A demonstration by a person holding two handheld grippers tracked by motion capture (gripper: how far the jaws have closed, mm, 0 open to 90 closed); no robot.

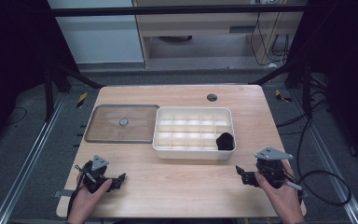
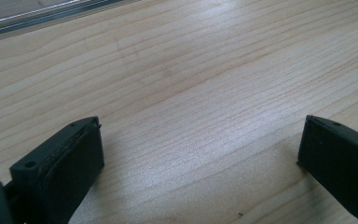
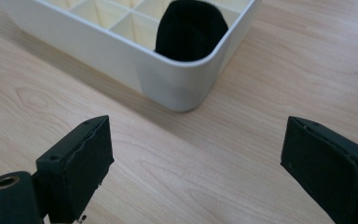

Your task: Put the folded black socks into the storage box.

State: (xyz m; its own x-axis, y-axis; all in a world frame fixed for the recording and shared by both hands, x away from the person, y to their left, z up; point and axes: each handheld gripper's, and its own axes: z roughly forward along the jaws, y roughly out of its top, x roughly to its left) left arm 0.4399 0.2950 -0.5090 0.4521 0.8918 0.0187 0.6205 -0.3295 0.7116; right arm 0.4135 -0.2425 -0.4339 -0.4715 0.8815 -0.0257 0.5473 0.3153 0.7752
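Where the right gripper (image 3: 196,154) gapes — black bundle (image 3: 191,29) beyond, in tray (image 3: 177,84) corner.

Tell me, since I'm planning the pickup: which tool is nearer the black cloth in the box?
Right. The right tool sits just below the black cloth; the left tool is far left.

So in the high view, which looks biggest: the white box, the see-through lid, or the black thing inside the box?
1. White box
2. See-through lid, nearly as big, so it's a close call
3. Black thing, far smaller
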